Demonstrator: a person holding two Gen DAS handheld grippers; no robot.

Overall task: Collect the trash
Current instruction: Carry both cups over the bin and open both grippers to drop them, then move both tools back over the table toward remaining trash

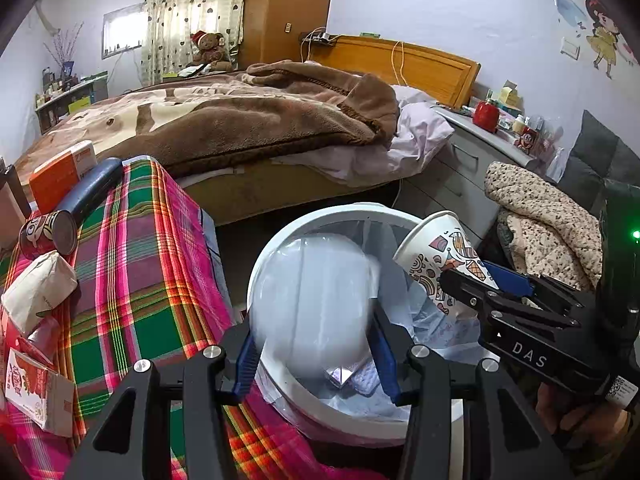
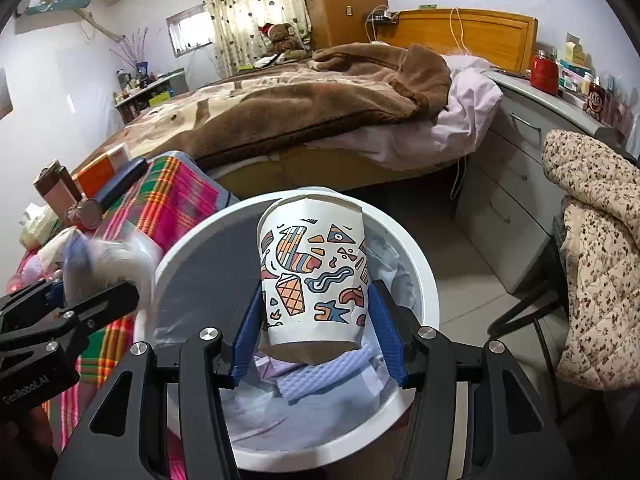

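Note:
A white trash bin (image 1: 320, 216) lined with a pale bag stands beside the plaid-covered table; it also shows in the right wrist view (image 2: 424, 280). My right gripper (image 2: 316, 324) is shut on a patterned paper cup (image 2: 314, 276), held over the bin; the cup shows in the left wrist view (image 1: 444, 256). My left gripper (image 1: 316, 356) holds a blurred clear plastic item (image 1: 316, 300) between its fingers over the bin; this item shows blurred in the right wrist view (image 2: 108, 264). Crumpled wrappers (image 1: 348, 376) lie inside the bin.
The plaid cloth (image 1: 132, 264) carries a can (image 1: 48, 234), a dark tube (image 1: 94, 188), an orange box (image 1: 60, 176), a paper bag (image 1: 38, 288) and a small carton (image 1: 34, 392). A bed (image 1: 240, 120), grey drawers (image 1: 460, 168) and a quilted jacket (image 1: 552, 220) surround the bin.

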